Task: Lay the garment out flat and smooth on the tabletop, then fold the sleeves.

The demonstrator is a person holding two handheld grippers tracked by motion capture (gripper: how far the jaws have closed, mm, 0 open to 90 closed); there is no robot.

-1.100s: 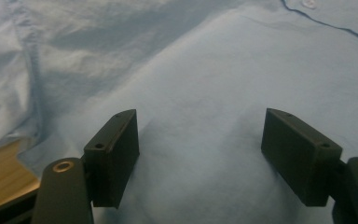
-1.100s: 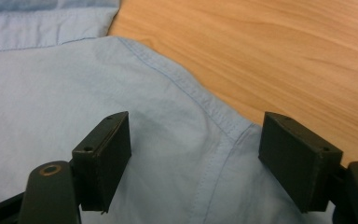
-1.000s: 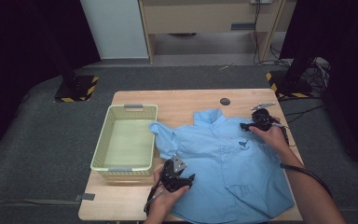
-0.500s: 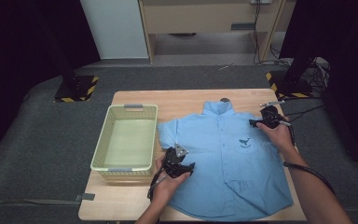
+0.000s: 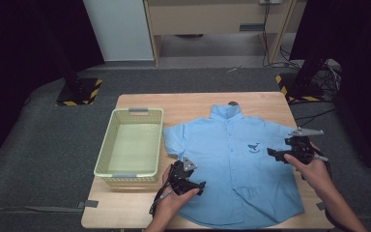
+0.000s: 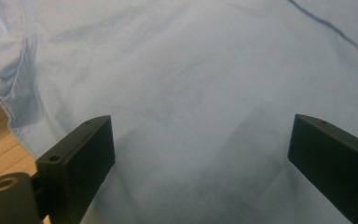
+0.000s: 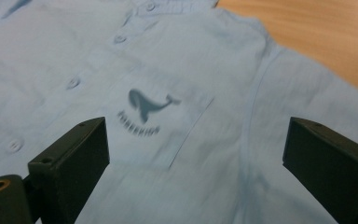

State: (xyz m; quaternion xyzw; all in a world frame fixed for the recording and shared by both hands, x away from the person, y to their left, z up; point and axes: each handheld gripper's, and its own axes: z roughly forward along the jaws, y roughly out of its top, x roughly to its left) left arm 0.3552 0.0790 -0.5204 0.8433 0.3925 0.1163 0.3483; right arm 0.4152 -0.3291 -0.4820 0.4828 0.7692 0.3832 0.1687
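Item: 1 light-blue shirt [image 5: 232,169], spread front-up on the desk [image 5: 193,104] beside the basket [image 5: 131,145]; left tongs [image 5: 189,181] and right tongs [image 5: 290,152] both just released, jaws wide with nothing between; advised handling: regrip at seams, fold evenly, avoid bunching cloth.

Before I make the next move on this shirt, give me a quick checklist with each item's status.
1. Shirt lies spread, front up: ok.
2. Left gripper open, its jaws just opened, nothing between them: ok.
3. Right gripper open, its jaws just opened, clear of cloth: ok.
4. Basket sits beside the shirt, not under it: ok.
5. Hem corner near the person's right folded over: not ok.
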